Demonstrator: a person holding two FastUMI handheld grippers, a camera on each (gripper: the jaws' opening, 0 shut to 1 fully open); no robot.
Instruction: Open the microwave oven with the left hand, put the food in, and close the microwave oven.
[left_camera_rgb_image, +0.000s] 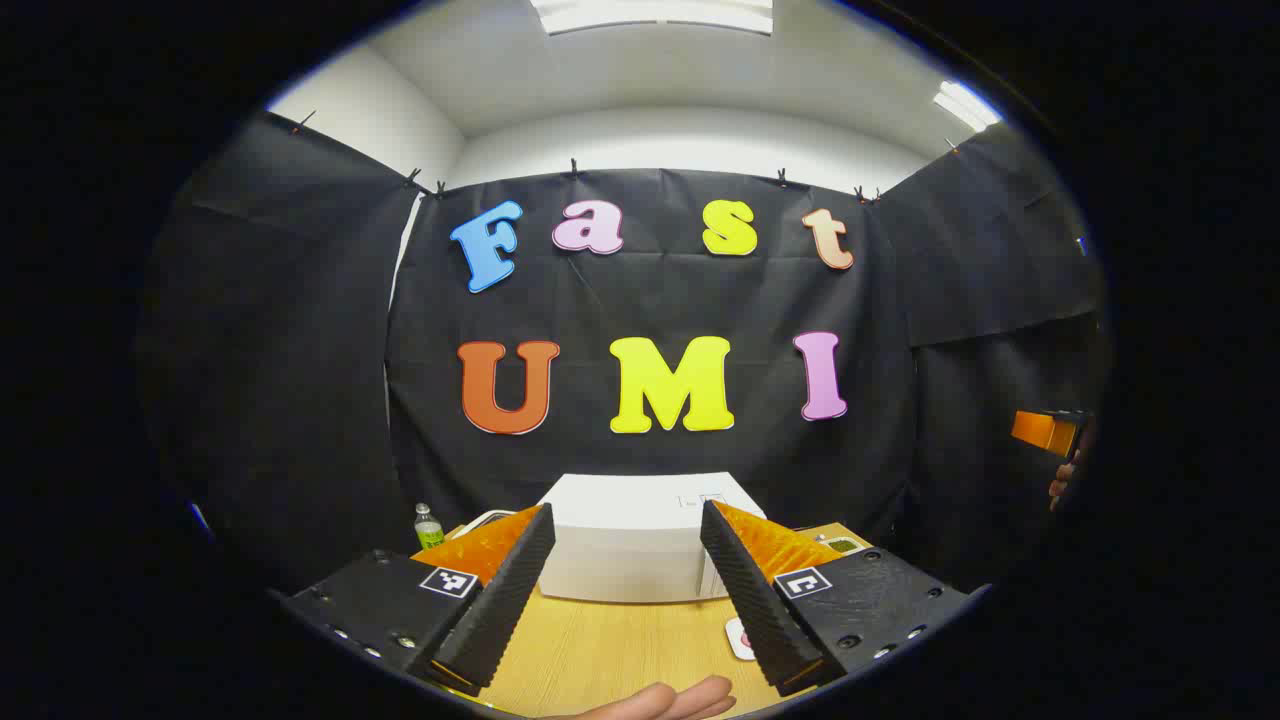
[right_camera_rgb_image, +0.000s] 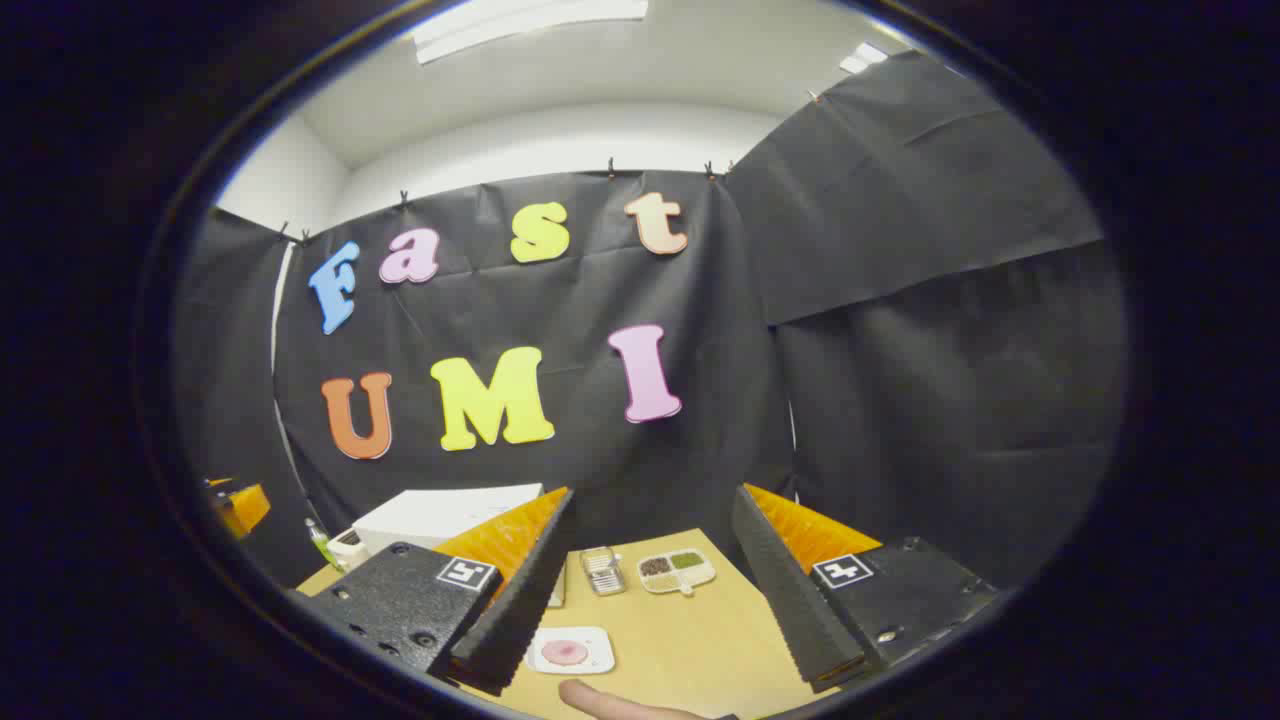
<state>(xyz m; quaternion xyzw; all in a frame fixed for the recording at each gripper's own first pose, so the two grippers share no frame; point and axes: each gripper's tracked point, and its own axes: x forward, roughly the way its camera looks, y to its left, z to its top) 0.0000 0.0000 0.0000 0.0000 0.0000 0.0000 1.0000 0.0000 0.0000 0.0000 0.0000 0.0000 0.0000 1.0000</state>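
Wooden table (left_camera_rgb_image: 600, 650) underfoot of both views, pale and bare in its near part. Nearest in the left gripper view, a fingertip or two of a hand (left_camera_rgb_image: 660, 702) at the bottom edge, just over the tabletop. Above that, left gripper (left_camera_rgb_image: 625, 585) spread wide, nothing between its fingers (left_camera_rgb_image: 500, 590), held off the table. Just beside the right finger, on the wood, part of a small white plate (left_camera_rgb_image: 740, 638) with a pink spot on it. Farther back, framed between the two fingers, white microwave oven (left_camera_rgb_image: 635, 545) standing on the table, door closed as far as can be told, apart from the gripper. Left of it and farther off, a small green bottle (left_camera_rgb_image: 428, 526). Far right, at the edge, part of the other gripper and the hand holding it, raised well above table height.

Nearest in the right gripper view, another fingertip (right_camera_rgb_image: 600, 700) at the bottom edge. Right gripper (right_camera_rgb_image: 650, 590) likewise spread wide and holding nothing, off the table. Near its left finger, flat on the wood, the white plate (right_camera_rgb_image: 570, 652) with a round pink piece of food (right_camera_rgb_image: 565, 652) in its middle. Farther on, between the fingers, a small clear box (right_camera_rgb_image: 603, 570) and, just right of it, a pale divided tray (right_camera_rgb_image: 678, 570) with dark and green fillings. Far left, the microwave oven (right_camera_rgb_image: 440, 515) again, green bottle (right_camera_rgb_image: 320, 540) beside it.
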